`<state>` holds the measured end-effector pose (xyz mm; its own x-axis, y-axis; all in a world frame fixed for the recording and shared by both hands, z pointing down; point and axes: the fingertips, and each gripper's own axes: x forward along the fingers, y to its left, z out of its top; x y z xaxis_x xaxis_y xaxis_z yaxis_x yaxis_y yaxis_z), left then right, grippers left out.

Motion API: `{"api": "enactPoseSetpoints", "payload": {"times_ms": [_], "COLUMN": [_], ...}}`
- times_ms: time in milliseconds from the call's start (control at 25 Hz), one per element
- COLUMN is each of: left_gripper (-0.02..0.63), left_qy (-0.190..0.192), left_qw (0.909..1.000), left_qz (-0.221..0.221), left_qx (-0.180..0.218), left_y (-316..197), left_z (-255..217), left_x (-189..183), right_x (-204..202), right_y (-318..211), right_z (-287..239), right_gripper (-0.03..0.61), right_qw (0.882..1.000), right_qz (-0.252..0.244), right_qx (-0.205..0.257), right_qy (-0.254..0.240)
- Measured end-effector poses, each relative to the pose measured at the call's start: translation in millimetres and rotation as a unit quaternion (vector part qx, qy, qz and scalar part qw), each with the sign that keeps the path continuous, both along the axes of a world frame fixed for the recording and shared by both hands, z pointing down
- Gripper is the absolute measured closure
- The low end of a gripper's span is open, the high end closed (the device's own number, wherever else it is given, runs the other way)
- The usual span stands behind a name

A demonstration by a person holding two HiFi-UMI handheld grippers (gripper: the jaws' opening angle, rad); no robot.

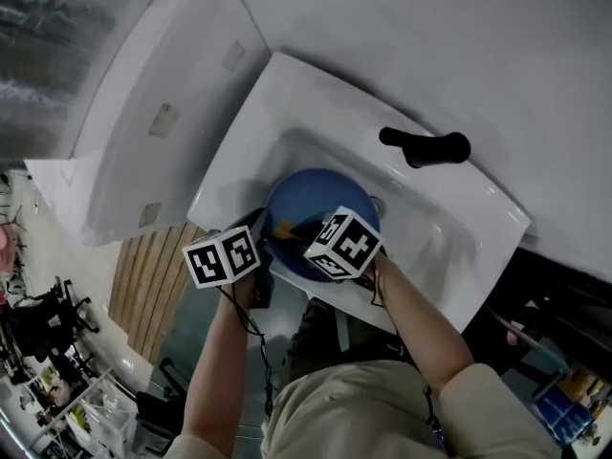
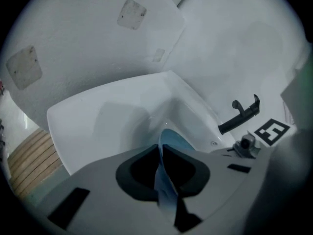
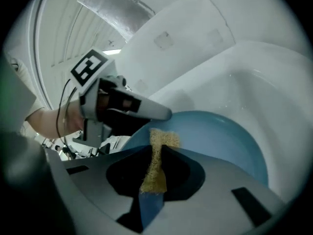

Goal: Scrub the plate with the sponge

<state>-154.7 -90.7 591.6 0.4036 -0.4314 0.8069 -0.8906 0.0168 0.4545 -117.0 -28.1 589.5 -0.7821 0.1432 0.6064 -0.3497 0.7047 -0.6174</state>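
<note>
Left hand-held gripper clamps plate rim; right hand-held gripper pinches sponge, tip against plate.

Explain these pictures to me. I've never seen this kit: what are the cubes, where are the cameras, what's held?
A person, not a robot, holds two hand grippers; the marker cubes belong to them. One camera looks down from the head onto a white sink and black tap. The others ride on the grippers, looking along their jaws. The left gripper clamps the rim of a blue plate in the sink. The right gripper clamps a yellow sponge by the plate's face.
</note>
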Motion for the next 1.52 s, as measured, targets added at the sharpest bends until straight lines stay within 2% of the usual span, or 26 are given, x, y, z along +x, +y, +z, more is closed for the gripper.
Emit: {"api": "enactPoseSetpoints", "payload": {"times_ms": [160,320,400,480,600,680,800,880,1000,1120,1200,1360,1520], "left_gripper": [0.574,0.568,0.569,0.571,0.572,0.572,0.577,0.577,0.577,0.575,0.575,0.569,0.563], "left_qy": [0.019,0.016,0.015,0.012,0.006,0.000,-0.019,-0.026,-0.030,-0.029,-0.027,-0.021,-0.023], "left_qw": [0.9997,0.9991,0.9986,0.9982,0.9982,0.9984,0.9983,0.9980,0.9978,0.9980,0.9978,0.9971,0.9978], "left_qz": [-0.015,-0.038,-0.049,-0.055,-0.056,-0.052,-0.046,-0.047,-0.048,-0.046,-0.049,-0.064,-0.050], "left_qx": [-0.001,0.008,0.014,0.018,0.021,0.022,0.030,0.035,0.035,0.033,0.034,0.035,0.036], "left_y": [5.7,6.1,3.2,1.8,0.3,-1.0,-3.1,-3.8,-3.0,-0.4,2.3,10.8,10.6], "left_z": [-1.8,-2.7,-4.4,-5.6,-4.8,-3.2,-2.7,-3.1,-3.7,-4.2,-4.6,-6.9,-9.4], "left_x": [-1.1,-7.4,-10.3,-12.3,-12.2,-9.6,-5.5,-3.5,-1.7,0.2,-0.4,-7.0,-8.7], "right_x": [-0.1,14.2,36.6,63.4,101.5,119.9,136.8,133.6,102.5,65.1,44.0,13.7,-5.2], "right_y": [-51.7,-84.8,-92.4,-90.3,-72.7,-55.0,-14.1,14.0,37.0,51.1,51.5,29.3,-20.4], "right_z": [30.5,60.5,74.2,87.4,96.6,91.4,74.2,58.0,26.9,0.5,-4.5,-5.6,5.9], "right_gripper": [0.511,0.512,0.512,0.512,0.511,0.511,0.511,0.511,0.511,0.511,0.511,0.511,0.511], "right_qw": [0.993,0.983,0.976,0.968,0.963,0.962,0.962,0.965,0.981,0.993,0.996,0.999,0.998], "right_qz": [0.056,0.116,0.127,0.115,0.061,0.019,-0.040,-0.073,-0.090,-0.084,-0.071,-0.031,0.048], "right_qx": [0.086,0.099,0.104,0.105,0.097,0.082,0.031,0.003,-0.005,-0.026,-0.034,-0.039,0.004], "right_qy": [0.065,0.103,0.146,0.194,0.244,0.258,0.269,0.252,0.172,0.084,0.048,0.015,0.031]}}
